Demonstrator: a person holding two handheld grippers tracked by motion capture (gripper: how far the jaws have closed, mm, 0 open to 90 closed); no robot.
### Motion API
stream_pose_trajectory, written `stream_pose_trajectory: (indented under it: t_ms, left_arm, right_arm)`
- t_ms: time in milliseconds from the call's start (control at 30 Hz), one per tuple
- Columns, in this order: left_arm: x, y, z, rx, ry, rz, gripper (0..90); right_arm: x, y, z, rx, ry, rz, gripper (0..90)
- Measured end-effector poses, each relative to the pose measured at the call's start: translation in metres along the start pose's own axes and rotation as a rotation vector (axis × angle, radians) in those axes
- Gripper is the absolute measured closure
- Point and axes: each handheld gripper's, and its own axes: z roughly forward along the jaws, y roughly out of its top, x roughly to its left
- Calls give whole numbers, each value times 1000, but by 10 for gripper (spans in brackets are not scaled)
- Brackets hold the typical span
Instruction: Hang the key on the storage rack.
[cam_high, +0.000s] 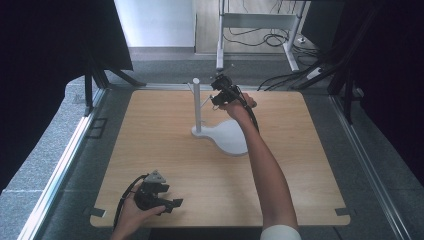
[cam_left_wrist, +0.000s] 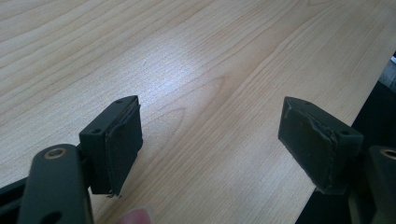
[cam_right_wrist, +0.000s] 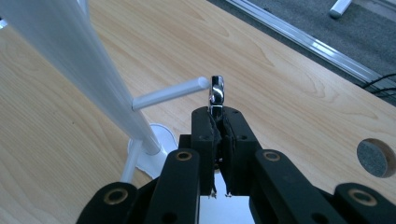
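Note:
A white stand rises from a flat white base (cam_high: 231, 139) at the middle of the wooden table; its upright post (cam_high: 196, 102) carries thin side pegs. In the right gripper view the post (cam_right_wrist: 70, 60) leans across the left, and one peg (cam_right_wrist: 168, 95) points right. My right gripper (cam_right_wrist: 217, 114) is shut on a small shiny metal piece (cam_right_wrist: 216, 91), which sticks up just beside that peg's tip. From above, the right gripper (cam_high: 216, 97) hovers right of the post. My left gripper (cam_high: 172, 205) rests low at the table's front left, jaws open, with bare wood between its pads (cam_left_wrist: 121, 140).
The table's (cam_high: 300, 165) front edge runs just past the left gripper. A round hole (cam_right_wrist: 375, 157) sits in the tabletop to the right of the right gripper. Dark curtains flank the table, with cables and a desk frame (cam_high: 260, 30) on the floor behind.

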Motion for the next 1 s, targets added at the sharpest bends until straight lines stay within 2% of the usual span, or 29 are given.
stream_pose_trajectory:
  t_ms: [567,733,833,1000]
  left_arm:
    - [-1,0,2,5,-3,5,222]
    - [-2,1,3,3,-4,5,222]
    - [-2,1,3,3,-4,4,222]
    - [-3,1,4,5,-5,4,222]
  right_arm:
    - [3,1,2,-7,-6,-6,844]
    - [8,3,2,-21,-5,-20,844]
    - [12,3,3,-10,-2,-26,841]
    - [20,1,1,-16,22,-33,793]
